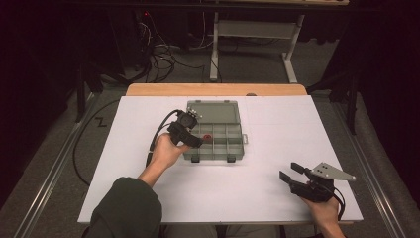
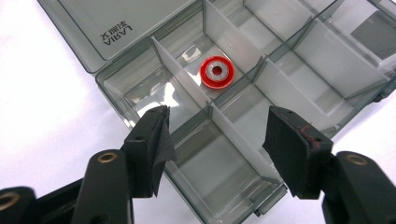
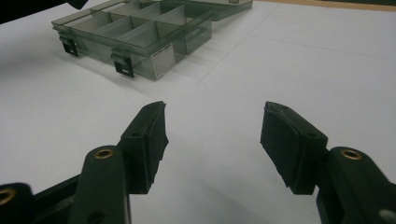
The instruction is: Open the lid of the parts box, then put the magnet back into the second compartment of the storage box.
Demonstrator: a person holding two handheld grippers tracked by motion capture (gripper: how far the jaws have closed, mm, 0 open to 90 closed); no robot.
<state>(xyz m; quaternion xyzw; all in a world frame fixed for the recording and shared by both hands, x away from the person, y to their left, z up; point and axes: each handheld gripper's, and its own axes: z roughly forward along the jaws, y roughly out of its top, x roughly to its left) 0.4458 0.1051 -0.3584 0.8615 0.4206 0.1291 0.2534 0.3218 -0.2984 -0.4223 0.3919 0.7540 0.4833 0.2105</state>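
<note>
Organizer box (image 2: 140,28) holds one red washer (image 2: 217,73); both claws, left (image 2: 217,140) and right (image 3: 212,140), gape empty.

White table (image 1: 257,193), cables (image 1: 158,54) behind it

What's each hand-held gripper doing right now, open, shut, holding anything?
Left hand-held gripper: open, empty, over the organizer box near the red ring.
Right hand-held gripper: open, empty, over the white table.

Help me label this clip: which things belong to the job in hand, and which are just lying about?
In the job:
organizer box, lid open
red ring in one compartment
left gripper, open above the box

Lying about:
right gripper, open over bare table
floor cables
</note>
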